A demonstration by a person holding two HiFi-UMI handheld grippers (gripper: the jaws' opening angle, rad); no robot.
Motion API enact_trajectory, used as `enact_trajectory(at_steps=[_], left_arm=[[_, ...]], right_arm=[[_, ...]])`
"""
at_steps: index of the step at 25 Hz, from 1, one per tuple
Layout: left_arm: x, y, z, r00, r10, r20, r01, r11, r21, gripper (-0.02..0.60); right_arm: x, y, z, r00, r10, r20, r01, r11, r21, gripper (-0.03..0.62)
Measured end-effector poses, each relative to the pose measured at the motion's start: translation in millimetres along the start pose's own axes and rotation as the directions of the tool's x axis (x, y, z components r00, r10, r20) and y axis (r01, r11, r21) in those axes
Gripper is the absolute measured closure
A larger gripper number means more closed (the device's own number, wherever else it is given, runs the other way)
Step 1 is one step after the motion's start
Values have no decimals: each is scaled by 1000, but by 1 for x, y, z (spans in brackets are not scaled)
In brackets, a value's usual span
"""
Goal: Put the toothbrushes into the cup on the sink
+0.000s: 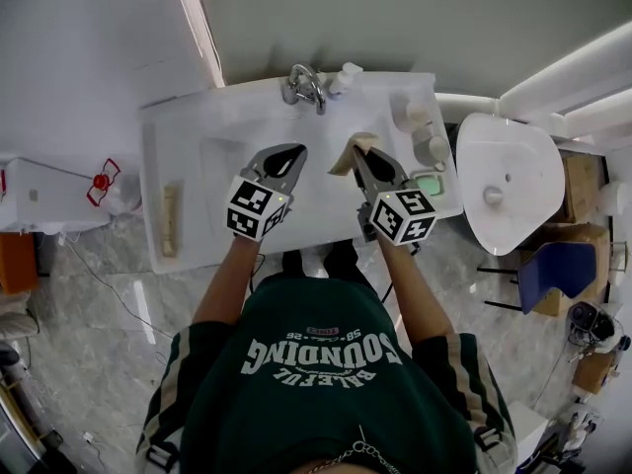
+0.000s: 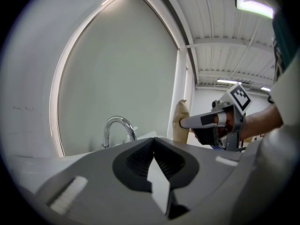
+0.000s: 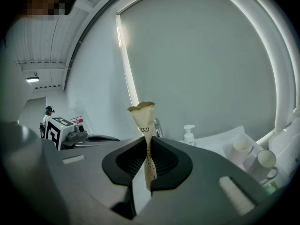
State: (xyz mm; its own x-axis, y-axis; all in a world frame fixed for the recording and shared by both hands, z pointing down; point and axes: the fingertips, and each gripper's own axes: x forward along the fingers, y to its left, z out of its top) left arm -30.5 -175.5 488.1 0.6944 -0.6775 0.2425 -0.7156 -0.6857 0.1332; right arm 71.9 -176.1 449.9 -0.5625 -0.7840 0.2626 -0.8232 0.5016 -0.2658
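A glossy white rectangular ceramic sink (image 1: 188, 136) with a curved chrome tap (image 1: 304, 87) fills the middle, and a small white plastic pump bottle (image 1: 346, 75) stands just beside the tap. The grey plastic left gripper (image 1: 286, 156) hovers over the basin, its jaws pressed together on nothing. The matching right gripper (image 1: 363, 161) is clenched on a crinkled beige paper-wrapped toothbrush (image 3: 146, 125); its ribbed black pads pinch the narrow waist and the flared end points up. Two smooth white cups (image 3: 241, 146) stand on the sink's right ledge, apart from both grippers. A second beige wrapped toothbrush (image 1: 170, 220) lies flat on the left ledge
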Motion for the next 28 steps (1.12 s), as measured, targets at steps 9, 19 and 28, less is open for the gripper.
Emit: enact_trajectory(at_steps=[9,19,28], left_arm=[[18,0,2,998,62,-18,-62,998,3,531],[56,-8,11,993,114,-29,-115,993,-5,531],[94,-19,14,992,115,-45,-116,993,-9,531]], right_arm=[[12,-21,7,997,71,-3,-71,997,2,563],[18,-56,11,990,140,-33,-140,990,-1,563],[10,-117,21,995,99,-28,-99,995,11,563]])
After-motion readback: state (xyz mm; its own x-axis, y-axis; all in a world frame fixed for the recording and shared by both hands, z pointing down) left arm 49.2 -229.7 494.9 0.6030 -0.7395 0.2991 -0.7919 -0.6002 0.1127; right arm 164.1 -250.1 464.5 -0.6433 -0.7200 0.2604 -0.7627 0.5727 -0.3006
